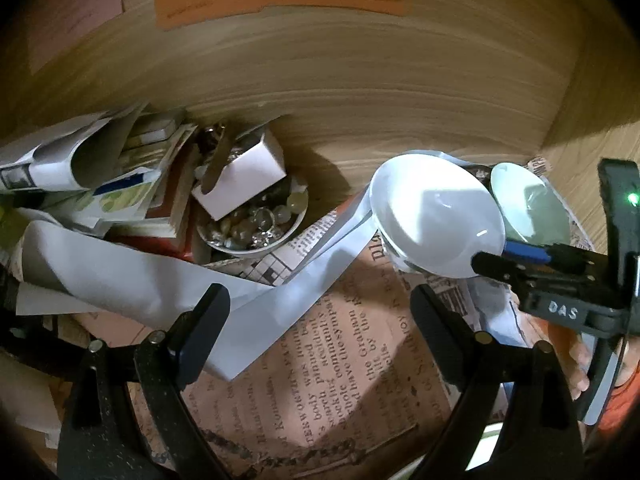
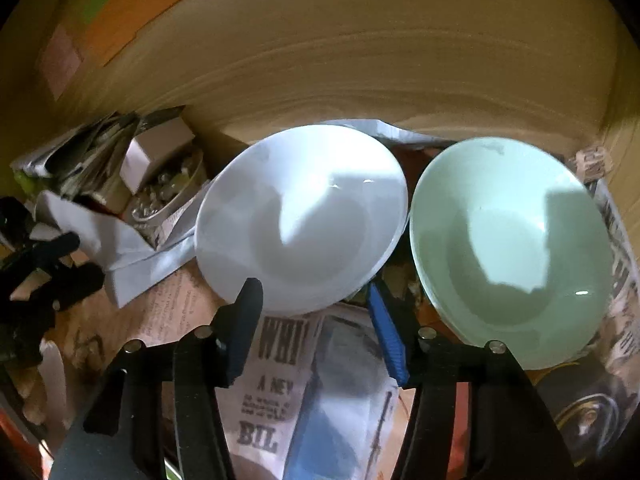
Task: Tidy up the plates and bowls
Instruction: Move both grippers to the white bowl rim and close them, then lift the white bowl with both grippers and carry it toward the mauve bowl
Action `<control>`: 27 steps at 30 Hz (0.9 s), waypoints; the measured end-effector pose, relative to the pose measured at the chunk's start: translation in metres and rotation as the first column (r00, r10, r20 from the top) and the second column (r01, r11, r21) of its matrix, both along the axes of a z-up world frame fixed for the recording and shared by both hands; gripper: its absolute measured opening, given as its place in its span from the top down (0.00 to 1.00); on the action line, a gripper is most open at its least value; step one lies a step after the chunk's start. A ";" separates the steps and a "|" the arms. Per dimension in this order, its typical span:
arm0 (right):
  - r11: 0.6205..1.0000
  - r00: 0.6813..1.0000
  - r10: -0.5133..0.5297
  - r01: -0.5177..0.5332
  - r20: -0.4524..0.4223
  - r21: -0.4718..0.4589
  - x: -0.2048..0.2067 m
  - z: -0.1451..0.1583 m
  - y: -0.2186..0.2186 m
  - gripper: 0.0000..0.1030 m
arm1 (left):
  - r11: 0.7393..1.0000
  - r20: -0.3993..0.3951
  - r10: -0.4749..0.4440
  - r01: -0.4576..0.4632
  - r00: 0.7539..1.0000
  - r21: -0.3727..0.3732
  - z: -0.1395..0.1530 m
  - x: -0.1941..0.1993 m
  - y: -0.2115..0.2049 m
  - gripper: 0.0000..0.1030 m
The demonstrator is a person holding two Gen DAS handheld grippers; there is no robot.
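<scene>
- Looks like the pick-up step: right gripper (image 2: 313, 292) parked at the near rim of the white bowl (image 2: 304, 208), jaws spread wide with that rim sitting in the gap, not clamped on anything as far as can be told.
- From the left wrist view, one black finger (image 1: 486, 261) seems to lie over the rim and the blue-padded one just past it. So probably lined up to pinch the edge, not pinched yet.
- Left gripper (image 1: 320, 300) hanging over the newspaper (image 1: 340, 360) and a white paper strip (image 1: 160, 280), jaws wide, nothing in them.
- White bowl toward the back of the wood-walled shelf, right beside the pale green bowl (image 2: 512, 248). Rims very close; can't tell whether touching.
- Round, so no real long axis. Mouth up and tipped a bit toward the cameras, near rim being the handy edge. Maybe more rims stacked under it — hard to say.
- Next move, best guess: close on the rim, lift clear, then nest it with the green one or wherever the stack goes. Needs a firm pinch, since glossy ceramic held by one edge will want to swing.
- Worth watching: small bowl of glass pebbles (image 1: 252, 228) with a white box (image 1: 240, 184) jammed in it, off to the left next to a paper pile — well apart from the white bowl, though.
</scene>
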State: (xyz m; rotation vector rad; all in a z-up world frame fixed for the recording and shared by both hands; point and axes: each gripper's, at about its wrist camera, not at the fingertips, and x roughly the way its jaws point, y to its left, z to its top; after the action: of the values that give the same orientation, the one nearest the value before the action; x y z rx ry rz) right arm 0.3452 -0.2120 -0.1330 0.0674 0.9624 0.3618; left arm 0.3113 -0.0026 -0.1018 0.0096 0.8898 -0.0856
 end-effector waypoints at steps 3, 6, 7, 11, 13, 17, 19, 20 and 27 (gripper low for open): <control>1.000 1.000 -0.007 0.007 -0.024 0.004 0.007 -0.005 0.002 0.52 | 1.000 -0.009 -0.004 0.004 1.000 0.005 -0.004 0.002 -0.002 0.10; 0.999 1.000 -0.023 0.023 -0.010 -0.027 0.010 -0.007 0.005 0.56 | 1.000 -0.017 0.008 -0.008 1.000 0.003 -0.007 0.005 0.000 0.10; 0.999 1.000 -0.025 0.025 -0.004 -0.043 0.011 -0.008 0.006 0.59 | 1.000 -0.019 0.010 -0.010 1.000 -0.001 -0.007 0.006 0.000 0.10; 0.999 1.000 -0.004 0.003 -0.011 -0.054 0.011 -0.010 0.005 0.71 | 1.000 -0.032 0.022 -0.023 0.999 -0.018 -0.010 0.009 0.003 0.10; 0.998 1.000 0.025 -0.026 -0.016 -0.053 0.006 -0.010 0.006 0.73 | 0.999 -0.048 0.030 -0.031 0.998 -0.022 -0.013 0.012 0.003 0.10; 0.993 0.994 0.105 -0.106 -0.032 -0.052 -0.004 -0.009 0.013 0.73 | 0.999 -0.085 0.042 -0.044 0.996 -0.023 -0.022 0.018 0.002 0.11; 0.988 0.988 0.148 -0.150 -0.044 -0.046 -0.010 -0.009 0.018 0.73 | 0.999 -0.108 0.042 -0.044 0.993 -0.016 -0.028 0.021 0.001 0.18; 0.985 0.984 0.168 -0.170 -0.051 -0.040 -0.013 -0.009 0.019 0.73 | 0.999 -0.122 0.041 -0.043 0.992 -0.016 -0.030 0.023 0.000 0.20; 0.975 0.974 0.220 -0.222 -0.062 -0.030 -0.029 -0.008 0.024 0.74 | 0.998 -0.211 0.034 -0.044 0.977 -0.042 -0.050 0.034 0.001 0.54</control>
State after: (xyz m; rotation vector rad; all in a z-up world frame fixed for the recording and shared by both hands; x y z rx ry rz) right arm 0.3165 -0.1882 -0.1405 -0.0636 1.0373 0.5497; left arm 0.3452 -0.0013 -0.1514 -0.0614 1.0986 -0.0711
